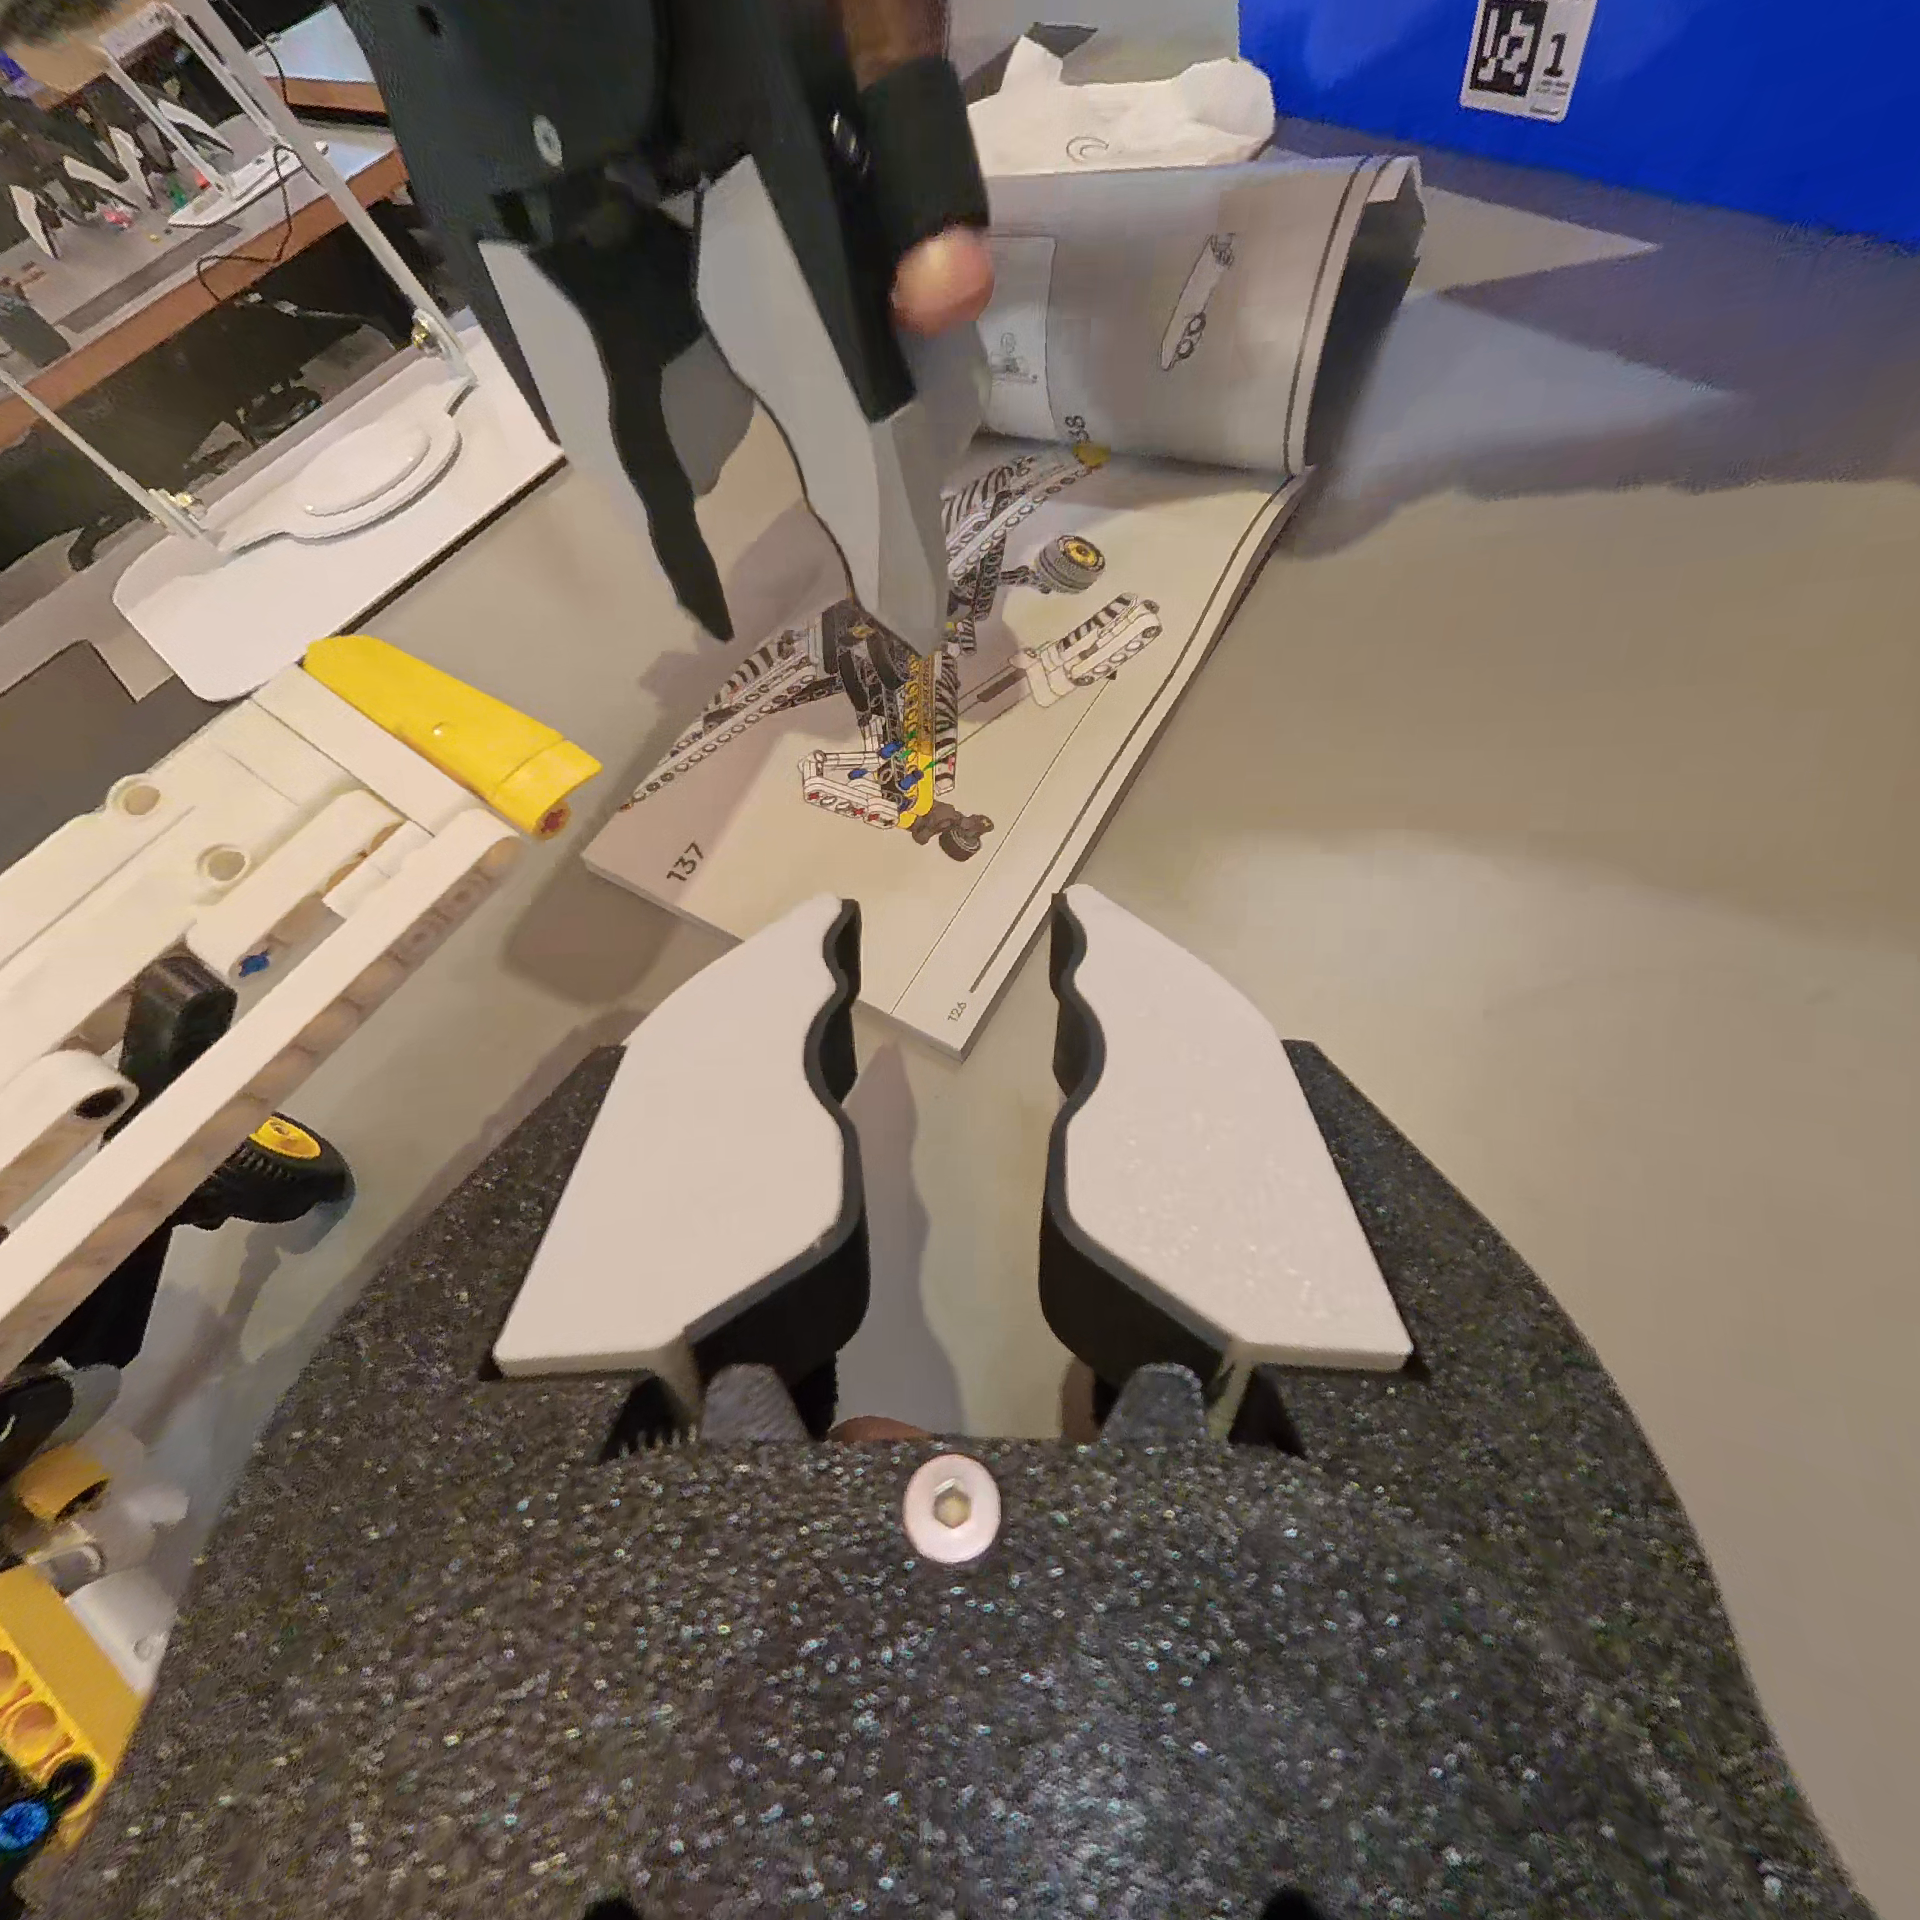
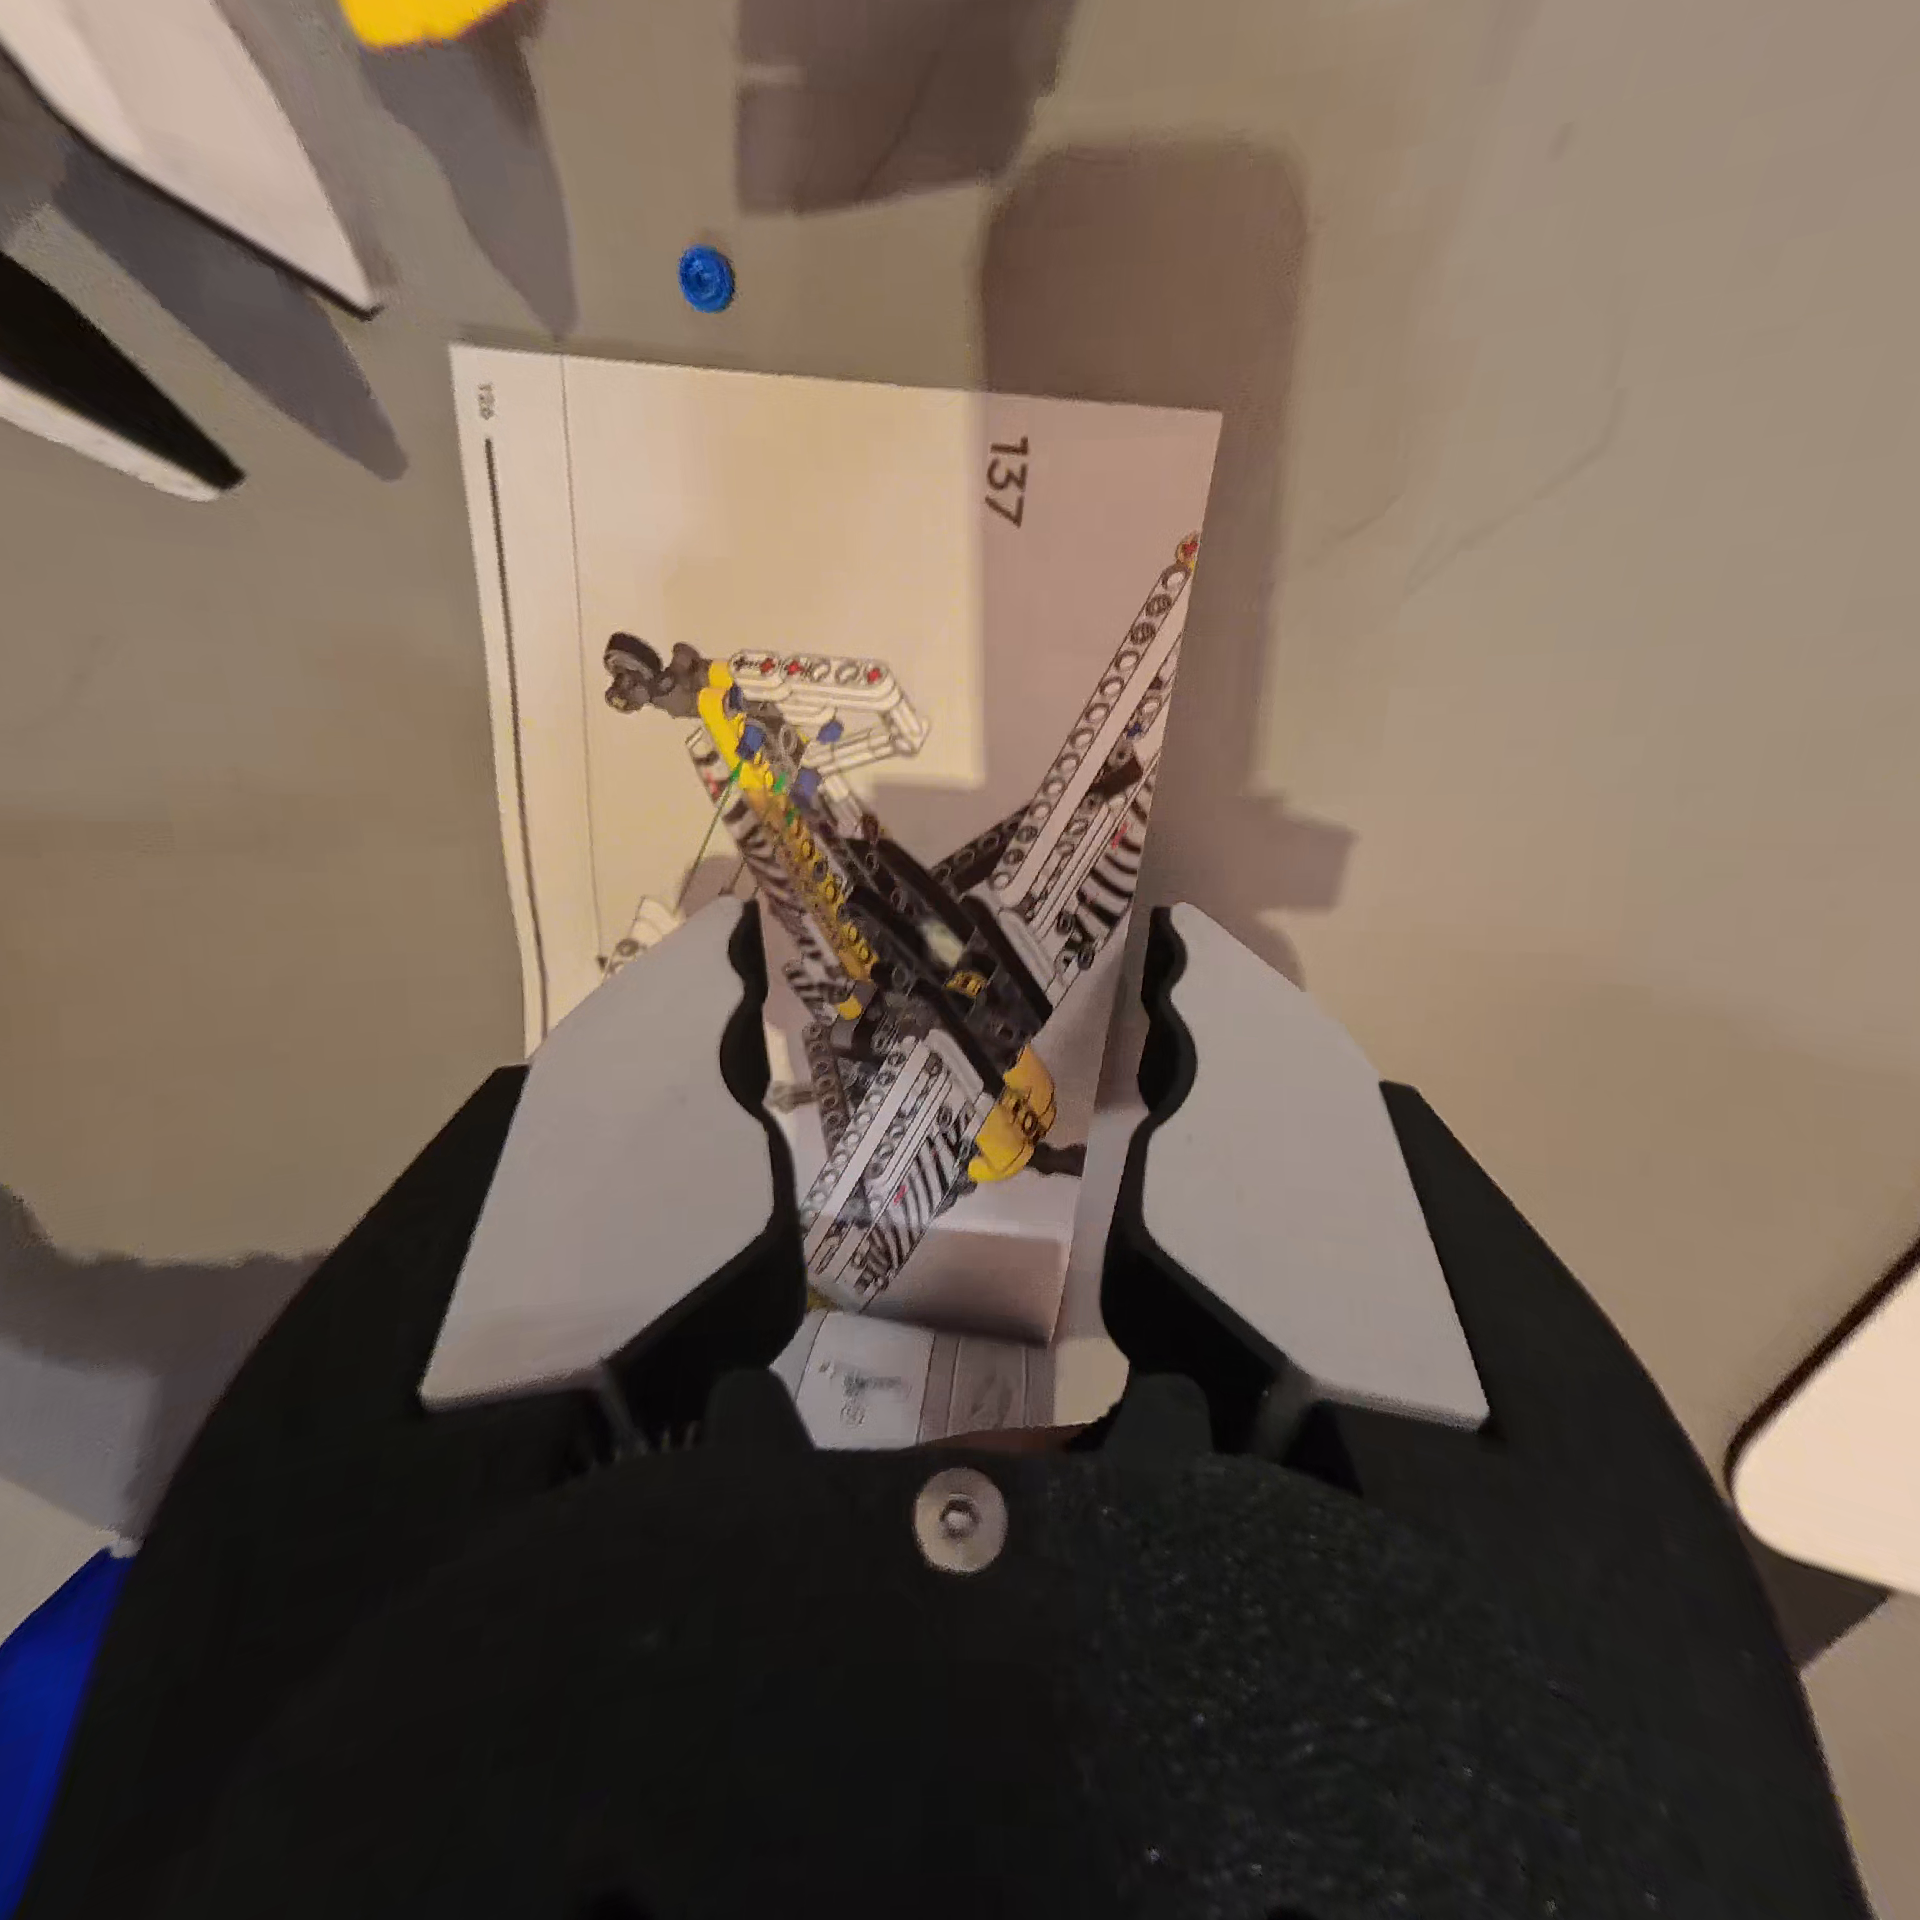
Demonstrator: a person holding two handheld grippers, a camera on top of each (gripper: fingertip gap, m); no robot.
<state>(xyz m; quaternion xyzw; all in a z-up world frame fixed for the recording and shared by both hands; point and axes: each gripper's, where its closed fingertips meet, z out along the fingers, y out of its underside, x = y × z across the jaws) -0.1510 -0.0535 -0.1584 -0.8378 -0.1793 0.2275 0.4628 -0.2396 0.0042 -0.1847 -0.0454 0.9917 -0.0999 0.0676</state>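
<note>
Left gripper (image 1: 954, 935) hovers low with its jaws apart on nothing, just off the near corner of the instruction booklet (image 1: 831, 831) lying open on the grey counter (image 1: 1507, 935). Farther out, the right gripper (image 2: 951, 935) spreads wide above the printed page, gripping nothing, its tip seemingly close to the paper, though blur hides contact. A scrape there could crease the page. White-and-yellow brick model (image 1: 312, 831) sits left.
</note>
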